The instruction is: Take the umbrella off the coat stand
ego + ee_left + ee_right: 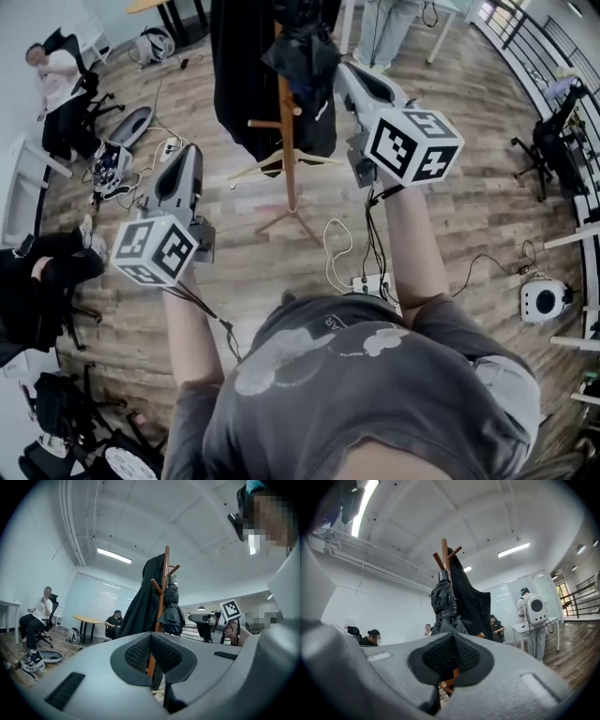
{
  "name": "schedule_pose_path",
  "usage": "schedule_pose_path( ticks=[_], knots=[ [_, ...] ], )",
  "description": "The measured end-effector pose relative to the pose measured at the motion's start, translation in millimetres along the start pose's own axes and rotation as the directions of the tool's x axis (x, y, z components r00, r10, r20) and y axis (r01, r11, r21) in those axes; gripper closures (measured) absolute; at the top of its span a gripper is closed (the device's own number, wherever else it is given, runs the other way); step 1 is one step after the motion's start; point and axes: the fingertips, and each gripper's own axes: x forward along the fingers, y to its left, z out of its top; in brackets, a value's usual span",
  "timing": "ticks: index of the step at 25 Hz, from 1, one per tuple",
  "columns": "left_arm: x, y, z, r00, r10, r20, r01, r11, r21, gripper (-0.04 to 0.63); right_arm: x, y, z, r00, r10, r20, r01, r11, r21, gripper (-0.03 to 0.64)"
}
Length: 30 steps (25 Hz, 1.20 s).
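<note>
The fingers (438, 657) of the right gripper (453, 635) are pressed together with nothing between them, and the fingers (136, 654) of the left gripper (151, 636) are closed in the same way, also on nothing. The task is at the approach step, since neither tool touches anything yet.

The umbrella (445, 606) is folded and dark. It hangs high on the coat stand (286, 122), close against the wooden pole and just below the pegs. The right gripper is raised and aimed straight at it, while the left is held lower and well apart from the stand.

The next move probably falls to the right gripper. Its jaws need to open, advance around the bunched fabric or the neck under the silver cap, close, then lift until the umbrella comes free of its peg (how it is hooked on cannot be seen from here, so the lift direction is a guess).

A long black coat (239, 75) hangs on the same stand, just beside the umbrella, and could get caught in the grip or dragged along. The upward-slanting pegs (437, 559) may snag the umbrella as it rises. The stand looks light, so a sideways pull could tip it, and the idle left gripper could steady the pole.

On the floor, a white cable (336, 248) and a power strip (370, 281) lie near the stand's feet. Several people sit at the room's edges, and one with a white backpack (536, 606) stands at a desk, well clear.
</note>
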Motion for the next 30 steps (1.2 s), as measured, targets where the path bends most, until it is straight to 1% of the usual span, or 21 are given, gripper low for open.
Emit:
schedule_pose_path(
  ticks=[3,5,6,7,8,9,10,14,18,23,28,30],
  knots=[
    [16.8,-3.6,7.8,0.999,-0.034,-0.009,0.034,0.999,0.008,0.592,4.3,-1.0,4.7,1.000,-0.016,-0.005,0.016,1.000,-0.004,0.618],
    [28.7,-7.3,13.0,0.998,-0.057,-0.018,0.057,0.998,0.015,0.592,5.9,-1.8,11.9,1.000,-0.025,0.010,0.025,1.000,-0.011,0.617],
    [33.6,-8.5,16.7,0.998,-0.067,-0.019,0.067,0.998,0.013,0.592,7.0,-1.1,16.7,0.999,-0.026,0.019,0.026,1.000,-0.017,0.594],
    [38.0,-9.3,20.9,0.997,-0.076,-0.016,0.076,0.997,0.007,0.592,8.6,0.5,21.6,0.999,-0.023,0.026,0.024,0.999,-0.026,0.520],
    [42.2,-9.8,25.1,0.996,-0.084,-0.010,0.084,0.996,0.000,0.592,10.6,2.3,26.1,0.999,-0.019,0.031,0.020,0.999,-0.038,0.497],
    [46.2,-10.2,28.8,0.996,-0.090,-0.005,0.090,0.996,-0.004,0.592,12.8,4.3,30.4,0.999,-0.015,0.034,0.017,0.999,-0.051,0.490],
    [50.2,-10.8,31.8,0.996,-0.094,-0.002,0.094,0.996,-0.004,0.592,15.3,6.4,34.4,0.999,-0.012,0.036,0.014,0.998,-0.064,0.464],
    [65.7,-15.0,41.3,0.993,-0.121,0.000,0.121,0.993,0.015,0.592,30.7,14.7,50.1,0.999,0.006,0.037,-0.002,0.994,-0.111,0.336],
    [78.4,-18.7,52.2,0.990,-0.142,0.001,0.142,0.989,0.033,0.592,50.6,19.0,62.2,0.999,0.029,0.038,-0.024,0.991,-0.130,0.267],
    [89.7,-16.6,63.1,0.989,-0.149,0.012,0.149,0.988,0.049,0.592,75.8,22.0,58.3,0.999,0.030,-0.013,-0.032,0.983,-0.178,0.241],
    [99.2,-14.7,69.3,0.988,-0.154,0.018,0.153,0.987,0.052,0.592,95.7,12.7,53.4,0.998,-0.033,-0.044,0.023,0.975,-0.220,0.236],
    [100.0,-16.2,70.0,0.987,-0.159,0.014,0.159,0.986,0.050,0.592,99.4,11.6,52.8,0.998,-0.040,-0.050,0.027,0.971,-0.239,0.236]
  ],
)
